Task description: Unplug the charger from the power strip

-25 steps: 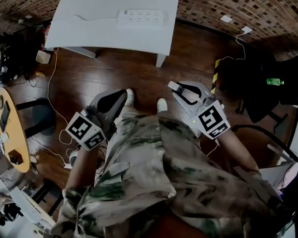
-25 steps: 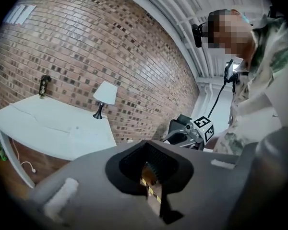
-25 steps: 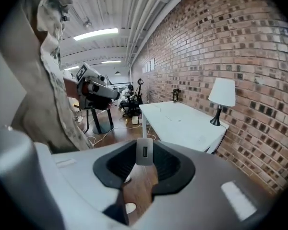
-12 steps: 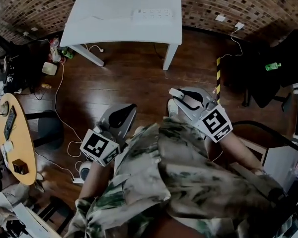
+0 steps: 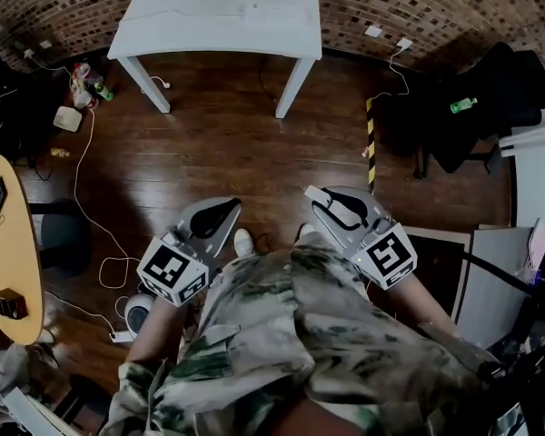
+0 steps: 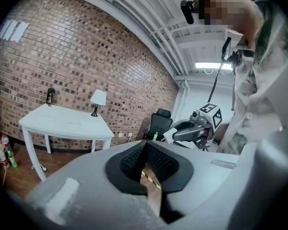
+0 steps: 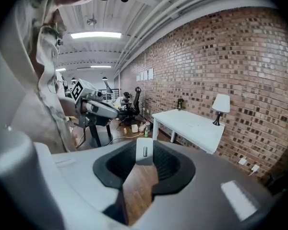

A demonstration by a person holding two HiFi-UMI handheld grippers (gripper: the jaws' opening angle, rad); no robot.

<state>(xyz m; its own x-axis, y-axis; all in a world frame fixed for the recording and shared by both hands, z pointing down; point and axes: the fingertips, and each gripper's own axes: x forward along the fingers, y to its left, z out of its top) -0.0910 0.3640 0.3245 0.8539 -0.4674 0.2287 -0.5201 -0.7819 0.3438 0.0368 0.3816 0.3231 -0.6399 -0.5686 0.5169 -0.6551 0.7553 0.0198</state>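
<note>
Open wood floor before distant white table, left tongs closed, right tongs gripping charger.

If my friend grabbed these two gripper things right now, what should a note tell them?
Left gripper: shut, holding nothing, low over the wooden floor.
Right gripper: shut on a small white block, apparently the charger.
Power strip: on the white table, well ahead of both grippers; too small to read its sockets.
Done: the charger seems to be out of the strip.
Left: probably just putting the charger down somewhere.
</note>
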